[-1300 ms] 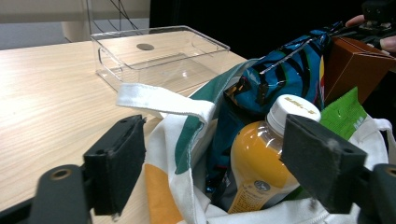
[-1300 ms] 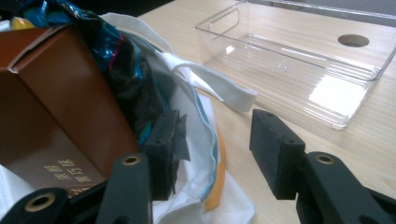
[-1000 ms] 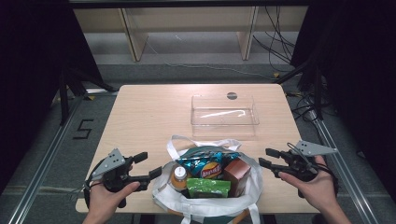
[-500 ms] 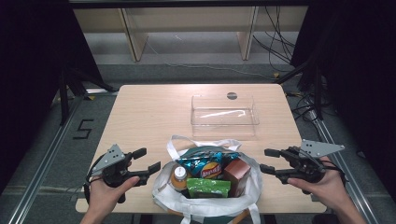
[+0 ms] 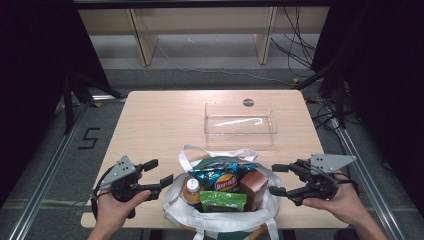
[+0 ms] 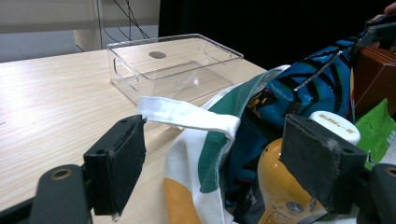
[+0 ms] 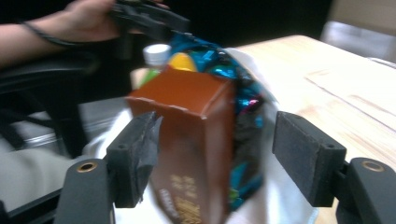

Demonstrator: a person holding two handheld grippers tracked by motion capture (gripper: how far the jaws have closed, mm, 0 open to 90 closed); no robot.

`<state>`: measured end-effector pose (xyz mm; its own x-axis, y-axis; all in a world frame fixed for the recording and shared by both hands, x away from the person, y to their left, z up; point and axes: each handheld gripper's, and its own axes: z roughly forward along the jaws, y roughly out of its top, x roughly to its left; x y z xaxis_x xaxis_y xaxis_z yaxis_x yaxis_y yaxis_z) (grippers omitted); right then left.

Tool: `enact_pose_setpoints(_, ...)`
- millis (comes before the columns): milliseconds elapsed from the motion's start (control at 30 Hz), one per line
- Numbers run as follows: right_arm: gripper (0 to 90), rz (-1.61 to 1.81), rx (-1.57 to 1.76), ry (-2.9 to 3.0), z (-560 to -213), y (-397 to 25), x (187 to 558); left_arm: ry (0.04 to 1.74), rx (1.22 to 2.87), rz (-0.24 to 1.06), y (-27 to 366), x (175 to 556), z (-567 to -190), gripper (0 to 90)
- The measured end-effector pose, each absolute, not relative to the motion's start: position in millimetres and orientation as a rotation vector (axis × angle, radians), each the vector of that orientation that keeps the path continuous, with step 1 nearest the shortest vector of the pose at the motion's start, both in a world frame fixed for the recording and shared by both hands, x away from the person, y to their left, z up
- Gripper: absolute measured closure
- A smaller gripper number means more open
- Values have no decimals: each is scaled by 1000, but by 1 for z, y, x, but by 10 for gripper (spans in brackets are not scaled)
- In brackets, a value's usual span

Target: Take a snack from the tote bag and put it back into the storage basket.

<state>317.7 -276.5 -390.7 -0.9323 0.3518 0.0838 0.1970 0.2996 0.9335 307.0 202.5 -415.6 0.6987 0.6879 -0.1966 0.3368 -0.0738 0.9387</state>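
- Looking down in the high view: white tote bag at the near edge of the wooden surface, packed with a blue chip bag, a brown carton, a green packet and a yellow bottle.
- Flanking the bag on either side: left gripper just beside its left rim, jaws apart and empty; right gripper just beside its right rim, jaws apart and empty, each held in a hand.
- Farther back on the surface, well apart from the bag: clear plastic box, empty, standing upright.
- Seen in the left gripper view: jaws spread wide, closing on nothing; white bag strap and the bag's green-and-white edge between them; yellow bottle with its white cap close to the right-hand jaw, contact impossible to tell; chip bag behind, clear box beyond on the surface.
- Seen in the right gripper view, somewhat blurred: jaws wide apart; brown carton upright between them, close to the left-hand jaw; chip bag behind it; left gripper farther off at the top.
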Motion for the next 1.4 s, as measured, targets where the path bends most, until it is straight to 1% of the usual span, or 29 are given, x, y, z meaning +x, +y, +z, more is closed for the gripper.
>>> enact_pose_setpoints(33, 288, 1723, 520, 2378, -392, -273, 314, 850, 1667, 349, 202, 306, -416, 215)
enact_pose_setpoints(100, 282, 1715, 559, 2366, -393, -270, 308, 841, 1685, 358, 204, 305, -415, 215)
enact_pose_setpoints(133, 262, 1701, 563, 2351, -395, -266, 297, 843, 1687, 361, 205, 305, -416, 215)
enact_pose_setpoints(167, 262, 1701, 563, 2351, -395, -266, 297, 848, 1683, 358, 205, 305, -416, 215)
enact_pose_setpoints(200, 226, 1693, 594, 2329, -396, -261, 288, 848, 1684, 361, 205, 306, -416, 215)
enact_pose_setpoints(267, 213, 1699, 588, 2309, -396, -256, 284, 844, 1677, 354, 205, 307, -417, 215)
enact_pose_setpoints(300, 193, 1685, 598, 2313, -395, -254, 282, 844, 1677, 354, 205, 307, -417, 215)
enact_pose_setpoints(600, 167, 1666, 654, 2293, -404, -235, 280, 836, 1686, 356, 205, 305, -417, 215)
enact_pose_setpoints(633, 167, 1622, 639, 2280, -405, -236, 281, 839, 1688, 355, 205, 305, -417, 215)
enact_pose_setpoints(833, 175, 1607, 660, 2321, -407, -230, 280, 843, 1689, 351, 204, 305, -418, 215)
enact_pose_setpoints(933, 192, 1611, 647, 2309, -406, -227, 281, 846, 1694, 354, 204, 305, -418, 215)
enact_pose_setpoints(967, 214, 1608, 634, 2303, -406, -227, 283, 846, 1693, 354, 204, 305, -418, 215)
enact_pose_setpoints(1100, 244, 1619, 632, 2294, -406, -225, 285, 850, 1681, 342, 203, 305, -419, 215)
enact_pose_setpoints(1400, 291, 1625, 669, 2301, -408, -223, 287, 839, 1702, 349, 203, 305, -419, 215)
